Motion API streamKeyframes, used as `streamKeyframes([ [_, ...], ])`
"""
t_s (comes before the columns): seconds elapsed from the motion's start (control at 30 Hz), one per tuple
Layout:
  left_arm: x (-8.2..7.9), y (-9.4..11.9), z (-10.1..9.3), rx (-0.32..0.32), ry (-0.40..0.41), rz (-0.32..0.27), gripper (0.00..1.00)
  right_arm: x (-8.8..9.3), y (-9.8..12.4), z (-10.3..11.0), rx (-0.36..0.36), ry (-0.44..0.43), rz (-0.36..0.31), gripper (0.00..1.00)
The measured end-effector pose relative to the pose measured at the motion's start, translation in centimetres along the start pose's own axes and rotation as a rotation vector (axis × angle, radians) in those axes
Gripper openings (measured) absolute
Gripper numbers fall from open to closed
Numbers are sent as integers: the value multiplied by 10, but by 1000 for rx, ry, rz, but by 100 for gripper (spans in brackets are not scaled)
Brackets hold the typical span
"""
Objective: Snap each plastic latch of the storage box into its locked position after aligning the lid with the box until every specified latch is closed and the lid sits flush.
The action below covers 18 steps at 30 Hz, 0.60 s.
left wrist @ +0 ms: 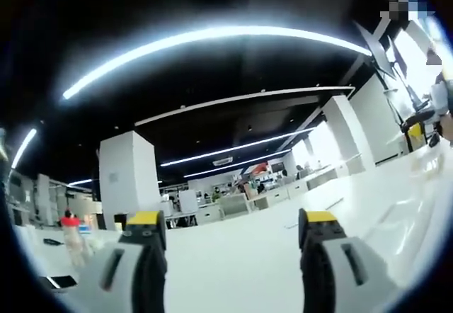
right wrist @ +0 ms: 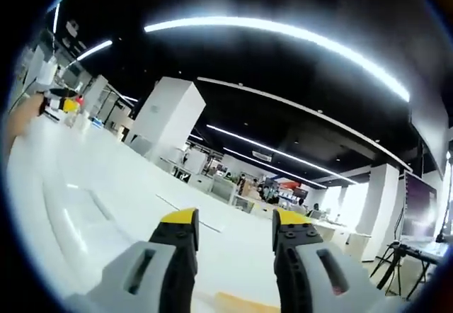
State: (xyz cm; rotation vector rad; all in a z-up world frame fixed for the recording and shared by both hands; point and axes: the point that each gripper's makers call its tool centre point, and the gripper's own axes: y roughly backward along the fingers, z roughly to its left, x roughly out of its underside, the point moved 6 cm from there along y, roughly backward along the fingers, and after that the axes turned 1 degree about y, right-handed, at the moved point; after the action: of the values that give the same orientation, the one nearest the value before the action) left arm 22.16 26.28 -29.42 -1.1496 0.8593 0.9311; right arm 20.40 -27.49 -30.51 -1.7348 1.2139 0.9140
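Both grippers are held level over a white table in an open-plan office, jaws parted and nothing grasped.

In the left gripper view, the left gripper [left wrist: 233,238] is seen with its yellow-tipped jaws set wide apart above the white table [left wrist: 233,263]; a raised white moulded surface [left wrist: 414,192], possibly the storage box lid, is seen at the right edge, its long axis and heading not readable. In the right gripper view, the right gripper [right wrist: 233,235] is held released, and a similar white moulded surface [right wrist: 78,214] lies to its left. A white pillar [right wrist: 166,118] is seen behind.
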Motion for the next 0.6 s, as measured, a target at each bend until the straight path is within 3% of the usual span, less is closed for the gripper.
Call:
streamKeyframes([
  [0.13, 0, 1, 1, -5, 7, -5, 77, 0, 3, -2, 12, -15, -2, 39],
  [0.33, 6, 0, 4, -5, 22, 44, 77, -2, 6, -4, 33, 6, -14, 39],
  [0.5, 4, 2, 5, 59, 173, 22, 76, 2, 6, -5, 37, 15, 7, 37],
  [0.6, 2, 3, 6, 74, 195, 12, 76, 4, 5, -4, 32, 12, 14, 37],
])
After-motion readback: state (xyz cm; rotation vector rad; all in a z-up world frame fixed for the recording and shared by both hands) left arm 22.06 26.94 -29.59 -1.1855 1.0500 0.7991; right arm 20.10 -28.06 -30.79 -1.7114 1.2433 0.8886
